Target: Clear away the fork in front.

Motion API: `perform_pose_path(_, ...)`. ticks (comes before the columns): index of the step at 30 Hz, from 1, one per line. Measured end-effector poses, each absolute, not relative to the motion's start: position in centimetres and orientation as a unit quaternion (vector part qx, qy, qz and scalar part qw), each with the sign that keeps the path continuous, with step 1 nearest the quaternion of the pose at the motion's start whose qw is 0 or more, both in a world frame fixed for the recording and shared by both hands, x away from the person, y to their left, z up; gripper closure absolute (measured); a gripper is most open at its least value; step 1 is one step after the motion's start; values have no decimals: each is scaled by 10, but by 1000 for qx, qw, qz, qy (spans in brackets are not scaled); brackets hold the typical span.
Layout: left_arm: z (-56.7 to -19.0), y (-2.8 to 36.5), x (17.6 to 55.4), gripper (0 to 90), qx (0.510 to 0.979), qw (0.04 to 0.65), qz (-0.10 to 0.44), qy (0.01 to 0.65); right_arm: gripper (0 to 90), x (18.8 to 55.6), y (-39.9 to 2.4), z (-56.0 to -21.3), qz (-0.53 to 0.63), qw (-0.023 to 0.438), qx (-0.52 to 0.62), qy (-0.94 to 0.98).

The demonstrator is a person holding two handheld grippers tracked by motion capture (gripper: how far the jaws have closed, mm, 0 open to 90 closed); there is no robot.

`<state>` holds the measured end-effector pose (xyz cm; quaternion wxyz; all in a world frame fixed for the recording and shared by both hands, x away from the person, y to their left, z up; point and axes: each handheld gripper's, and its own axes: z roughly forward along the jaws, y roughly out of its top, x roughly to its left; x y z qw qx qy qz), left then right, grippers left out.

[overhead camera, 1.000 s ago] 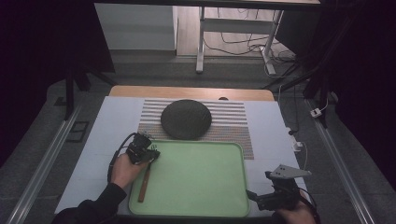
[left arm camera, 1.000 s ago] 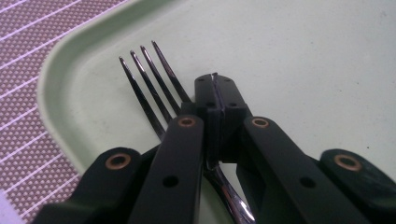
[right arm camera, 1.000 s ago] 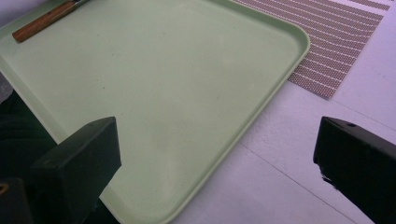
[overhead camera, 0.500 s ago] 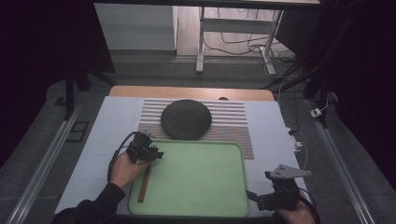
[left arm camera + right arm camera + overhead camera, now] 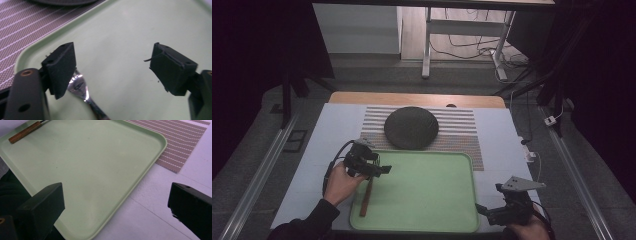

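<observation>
1. Lying along the left side of the pale green plastic tray: a wooden-handled metal fork, tines toward the far edge, handle toward the person. In the left gripper view the shiny tines sit just beside one black finger.
2. Left gripper hovers over the fork's metal end, fingers wide apart, holding nothing. Whether a pad touches the tines I cannot tell.
3. Judgement: a clean grasp likely needs the fingers centred across the thin neck, lowered until they straddle it; the polished steel looks slippery, the tray floor smooth.
4. Right gripper rests off the tray's near right corner, fingers fully spread, empty.
5. Beyond the tray: a brown-and-white striped woven placemat carrying a round, matte dark grey plate, all on the pale blue-grey surface.
</observation>
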<state>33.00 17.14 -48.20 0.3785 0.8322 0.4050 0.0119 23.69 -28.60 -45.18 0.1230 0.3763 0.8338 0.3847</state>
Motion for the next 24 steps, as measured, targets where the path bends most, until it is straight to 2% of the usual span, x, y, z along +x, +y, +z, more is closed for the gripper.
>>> perform_pose_path(3,-476,175,324,134,831,386,16,399,9,237,-287,-452,386,120,377,833)
perform_pose_path(12,-467,201,301,63,814,422,2,399,8,237,-287,-452,390,118,376,832)
perform_pose_path(24,-462,242,264,25,786,456,17,417,8,237,-287,-452,393,116,374,832)
